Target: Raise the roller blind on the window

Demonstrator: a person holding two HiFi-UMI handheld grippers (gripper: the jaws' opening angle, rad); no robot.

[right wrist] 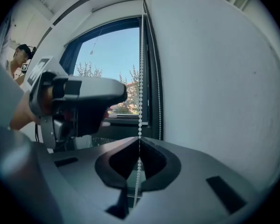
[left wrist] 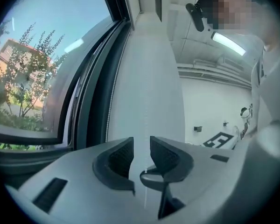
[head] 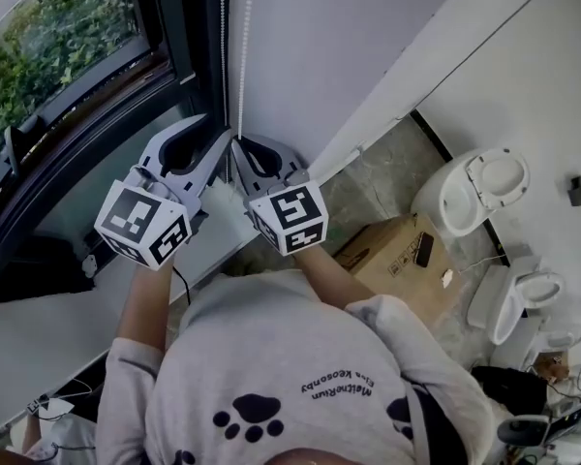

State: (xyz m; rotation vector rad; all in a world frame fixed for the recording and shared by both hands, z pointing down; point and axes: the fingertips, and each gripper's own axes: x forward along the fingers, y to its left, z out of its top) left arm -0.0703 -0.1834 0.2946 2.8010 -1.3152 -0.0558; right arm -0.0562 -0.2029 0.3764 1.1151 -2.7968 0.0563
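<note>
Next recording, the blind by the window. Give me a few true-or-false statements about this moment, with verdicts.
1. The right tool is shut on the bead chain. True.
2. The left tool has its jaws pressed together. False: its jaws stand apart.
3. A cardboard box sits on the floor. True.
4. The window is fully covered, with nothing outside visible. False: trees and sky show through the glass.
</note>
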